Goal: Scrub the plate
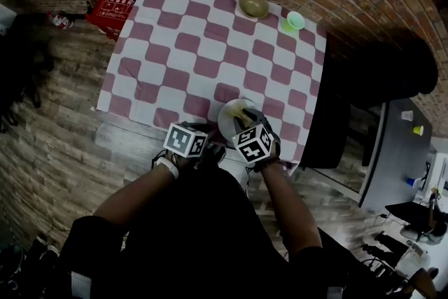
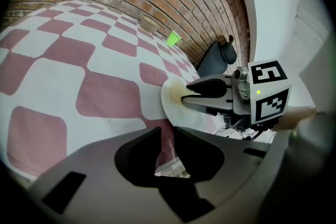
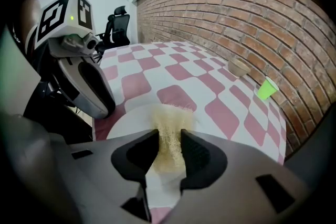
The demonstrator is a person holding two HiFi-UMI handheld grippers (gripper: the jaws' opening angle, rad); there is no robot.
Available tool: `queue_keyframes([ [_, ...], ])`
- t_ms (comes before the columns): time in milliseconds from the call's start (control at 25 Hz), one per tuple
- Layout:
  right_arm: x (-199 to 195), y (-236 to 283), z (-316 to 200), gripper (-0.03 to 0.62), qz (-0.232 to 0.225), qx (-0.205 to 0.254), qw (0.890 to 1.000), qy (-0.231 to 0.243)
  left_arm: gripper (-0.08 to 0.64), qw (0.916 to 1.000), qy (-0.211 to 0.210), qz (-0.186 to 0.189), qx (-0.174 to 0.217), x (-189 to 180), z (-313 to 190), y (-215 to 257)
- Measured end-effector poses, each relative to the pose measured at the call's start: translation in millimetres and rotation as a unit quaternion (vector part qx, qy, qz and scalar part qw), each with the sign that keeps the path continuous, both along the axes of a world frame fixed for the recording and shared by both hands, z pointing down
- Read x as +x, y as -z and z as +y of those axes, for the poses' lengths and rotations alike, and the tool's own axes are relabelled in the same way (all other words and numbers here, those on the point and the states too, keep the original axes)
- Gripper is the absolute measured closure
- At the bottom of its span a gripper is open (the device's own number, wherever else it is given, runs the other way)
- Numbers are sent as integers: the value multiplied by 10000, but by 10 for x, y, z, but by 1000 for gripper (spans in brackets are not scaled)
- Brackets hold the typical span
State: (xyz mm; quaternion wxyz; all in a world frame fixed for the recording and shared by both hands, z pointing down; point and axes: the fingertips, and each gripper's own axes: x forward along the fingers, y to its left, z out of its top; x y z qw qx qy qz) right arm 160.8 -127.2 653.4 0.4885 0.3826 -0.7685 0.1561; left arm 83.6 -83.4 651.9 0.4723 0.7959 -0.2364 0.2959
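Note:
A white plate [image 1: 227, 120] lies on the checked cloth near the table's front edge. My right gripper [image 3: 169, 139] is shut on a yellow sponge [image 3: 169, 124], which rests on the plate [image 3: 131, 120] near its middle. In the left gripper view the right gripper [image 2: 187, 93] reaches over the plate [image 2: 176, 113] from the right. My left gripper [image 2: 165, 136] sits at the plate's near-left rim with its jaws almost together, seemingly pinching the rim. From the head view both marker cubes hide the jaws of the left gripper [image 1: 212, 145] and the right gripper [image 1: 245, 121].
A tan bowl [image 1: 253, 5] and a green cup [image 1: 295, 21] stand at the table's far right. A black office chair [image 1: 392, 73] is beside the table's right side. A red box [image 1: 108, 8] lies on the floor at the far left.

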Motion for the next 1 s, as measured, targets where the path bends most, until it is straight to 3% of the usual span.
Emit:
queue_keyframes([
  [200, 215, 18, 63, 454, 12, 23, 9994, -349, 474, 9989, -302, 197, -315, 220, 116, -66],
  [360, 325, 45, 248, 454, 30, -50, 9986, -527, 474, 9984, -453, 136, -316, 300, 124, -77],
  [680, 133, 78, 659, 454, -233, -295, 9972, -651, 474, 9994, -189, 156, -233, 390, -88, -48],
  [1000, -61, 23, 461, 454, -454, -428, 9961, -620, 474, 9995, -36, 245, -214, 312, -227, 14],
])
